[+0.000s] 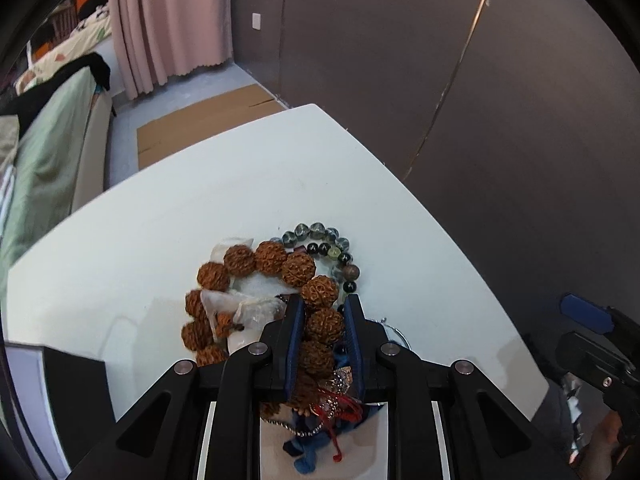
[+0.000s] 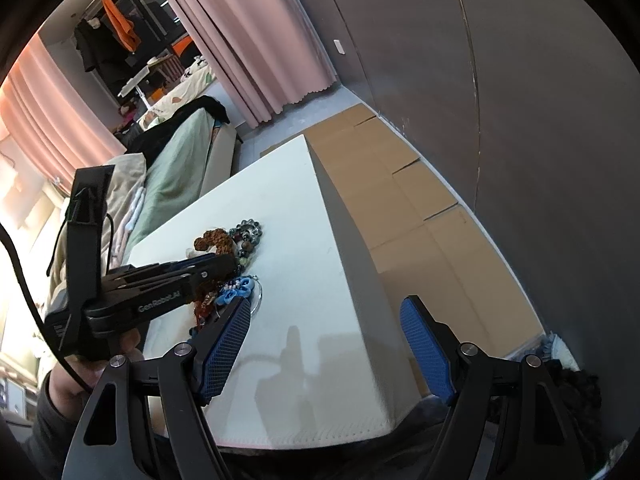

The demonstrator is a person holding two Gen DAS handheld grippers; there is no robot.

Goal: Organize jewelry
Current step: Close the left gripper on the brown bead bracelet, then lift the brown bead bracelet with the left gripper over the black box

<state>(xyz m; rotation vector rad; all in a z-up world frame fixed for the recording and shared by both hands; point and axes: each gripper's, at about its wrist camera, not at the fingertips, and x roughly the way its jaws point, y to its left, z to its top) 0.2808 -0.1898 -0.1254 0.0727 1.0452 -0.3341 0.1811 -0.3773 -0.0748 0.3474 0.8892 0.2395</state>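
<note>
A bracelet of large brown knobbly beads (image 1: 272, 258) lies in a pile of jewelry on the white table (image 1: 200, 200). My left gripper (image 1: 324, 304) points down into the pile with its blue pads pressed on one side of that bracelet. Beside it lie a grey-green glass bead bracelet (image 1: 316, 230), a mixed dark bead bracelet (image 1: 348, 270), clear plastic bags (image 1: 256, 308), a silver hoop (image 1: 400, 336) and a tangle of blue cord and red thread (image 1: 340, 392). My right gripper (image 2: 326, 304) hovers open over the table's right edge, nothing between its fingers, with the pile (image 2: 224, 244) to its left.
The table's right edge (image 2: 344, 240) drops to flattened cardboard (image 2: 400, 200) on the floor along a grey wall. A couch with a green blanket (image 1: 48, 168) stands left of the table. A dark box (image 1: 72, 384) sits at the table's near left corner.
</note>
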